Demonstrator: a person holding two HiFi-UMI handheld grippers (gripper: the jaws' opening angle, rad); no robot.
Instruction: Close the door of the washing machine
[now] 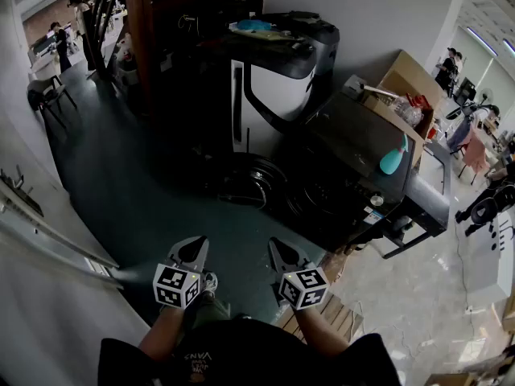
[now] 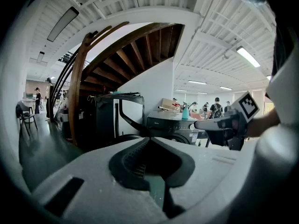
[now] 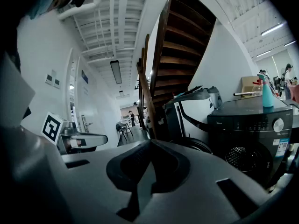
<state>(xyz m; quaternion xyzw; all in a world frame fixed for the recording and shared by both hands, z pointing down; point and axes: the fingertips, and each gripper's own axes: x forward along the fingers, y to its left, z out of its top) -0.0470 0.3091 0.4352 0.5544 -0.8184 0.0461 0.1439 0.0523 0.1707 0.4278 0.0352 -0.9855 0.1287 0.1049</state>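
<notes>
A dark front-loading washing machine (image 1: 354,147) stands ahead to the right. Its round door (image 1: 251,182) hangs open toward the left, and the drum opening (image 3: 240,158) shows in the right gripper view, with the door (image 3: 192,146) beside it. Both grippers are held low near my body, well short of the machine. My left gripper (image 1: 195,244) is shut and holds nothing; its jaws meet in the left gripper view (image 2: 149,139). My right gripper (image 1: 278,246) is likewise shut and empty (image 3: 148,143). Each gripper shows in the other's view: the right (image 2: 224,124), the left (image 3: 85,139).
A teal spray bottle (image 1: 392,159) stands on the washer's top. A cardboard box (image 1: 405,93) sits behind it. A tall black-and-white appliance (image 1: 282,75) stands to the washer's left, under a wooden staircase (image 3: 180,50). A white door (image 1: 48,232) is at my left. People stand far off.
</notes>
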